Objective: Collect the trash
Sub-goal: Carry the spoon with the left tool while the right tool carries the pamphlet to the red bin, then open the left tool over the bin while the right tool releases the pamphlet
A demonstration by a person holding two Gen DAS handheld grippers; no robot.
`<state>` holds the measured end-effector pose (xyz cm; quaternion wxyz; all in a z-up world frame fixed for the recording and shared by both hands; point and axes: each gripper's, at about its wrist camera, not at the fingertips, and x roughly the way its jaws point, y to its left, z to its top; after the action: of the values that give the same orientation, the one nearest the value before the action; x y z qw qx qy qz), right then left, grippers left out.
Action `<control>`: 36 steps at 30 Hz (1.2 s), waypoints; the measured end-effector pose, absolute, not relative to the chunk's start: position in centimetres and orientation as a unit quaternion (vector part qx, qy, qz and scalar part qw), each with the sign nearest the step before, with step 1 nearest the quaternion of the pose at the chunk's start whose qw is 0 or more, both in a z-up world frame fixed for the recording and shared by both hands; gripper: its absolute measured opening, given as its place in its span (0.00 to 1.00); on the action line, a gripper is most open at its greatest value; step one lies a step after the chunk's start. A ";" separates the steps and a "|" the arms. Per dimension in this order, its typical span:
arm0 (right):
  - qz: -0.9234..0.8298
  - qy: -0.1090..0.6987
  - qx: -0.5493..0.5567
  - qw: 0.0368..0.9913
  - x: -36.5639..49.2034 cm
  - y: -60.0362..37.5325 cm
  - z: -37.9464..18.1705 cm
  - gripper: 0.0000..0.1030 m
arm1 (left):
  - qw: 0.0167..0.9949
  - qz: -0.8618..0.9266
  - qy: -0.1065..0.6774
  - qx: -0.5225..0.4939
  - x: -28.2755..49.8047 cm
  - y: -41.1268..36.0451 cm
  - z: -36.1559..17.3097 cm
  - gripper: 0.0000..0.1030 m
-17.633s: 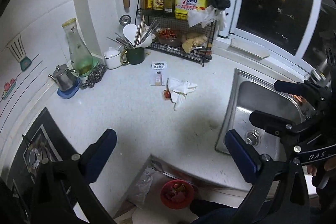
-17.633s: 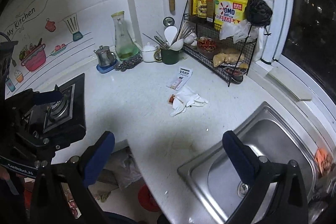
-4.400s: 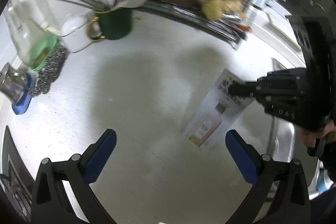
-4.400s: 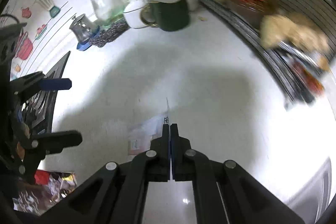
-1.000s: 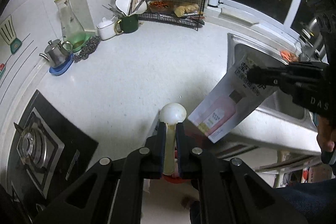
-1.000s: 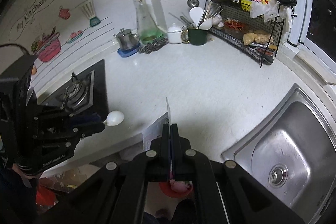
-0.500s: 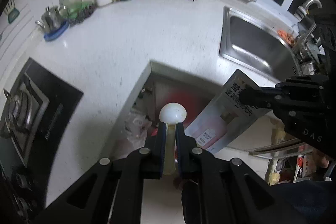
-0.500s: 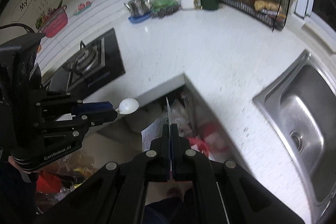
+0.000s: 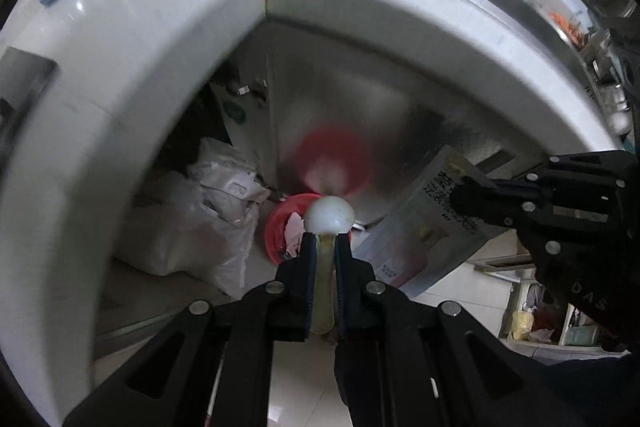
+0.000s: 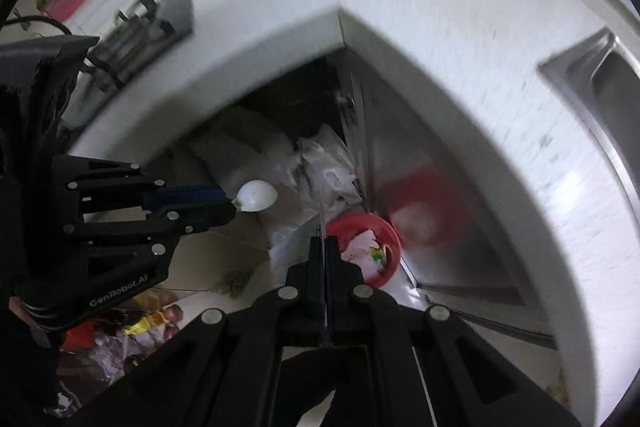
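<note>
My left gripper (image 9: 323,239) is shut on a white glove (image 9: 329,215), whose tip bulges like a ball past the jaws. It hangs just above the red bin (image 9: 280,227) on the floor under the counter's inner corner. My right gripper (image 10: 323,241) is shut on a printed paper package (image 10: 321,223), seen edge-on over the red bin (image 10: 384,227), which holds scraps. In the left wrist view the paper package (image 9: 420,227) hangs right of the bin from the right gripper (image 9: 460,193). The right wrist view shows the left gripper (image 10: 224,201) with the glove (image 10: 256,195) left of the bin.
White plastic bags (image 9: 200,219) lie left of the bin under the white counter edge (image 9: 120,67). A steel cabinet door (image 9: 360,99) behind the bin reflects it. The sink (image 10: 600,75) and stove (image 10: 152,15) lie above. Loose rubbish (image 10: 132,323) sits on the floor.
Both grippers have dropped from above the counter to below its edge, close over the red bin. Both stay shut on the glove and the package.
</note>
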<state>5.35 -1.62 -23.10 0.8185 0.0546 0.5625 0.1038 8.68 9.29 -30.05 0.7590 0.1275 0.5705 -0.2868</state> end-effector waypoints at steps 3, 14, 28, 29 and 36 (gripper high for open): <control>0.097 0.571 0.061 0.813 5.7 -2.0 -26.7 0.00 | 0.753 -0.291 0.577 0.125 9.3 8.9 -34.1 0.08; 0.075 0.589 0.071 0.801 7.3 -3.6 -37.6 0.00 | 0.739 -0.288 0.595 0.129 10.8 7.5 -46.3 0.08; 0.047 0.597 0.070 0.798 6.7 -5.3 -41.6 0.00 | 0.742 -0.288 0.583 0.164 11.8 6.3 -49.8 0.59; 0.047 0.599 0.072 0.796 6.7 -5.3 -41.5 0.00 | 0.745 -0.286 0.582 0.160 11.9 6.5 -49.2 0.63; 0.059 0.600 0.064 0.795 7.3 -4.9 -39.9 0.00 | 0.754 -0.267 0.581 0.149 11.0 8.2 -45.4 0.63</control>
<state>7.27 -4.89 -39.87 0.7949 0.0637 0.6005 0.0590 11.03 8.22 -45.43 0.7539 0.1490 0.5814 -0.2671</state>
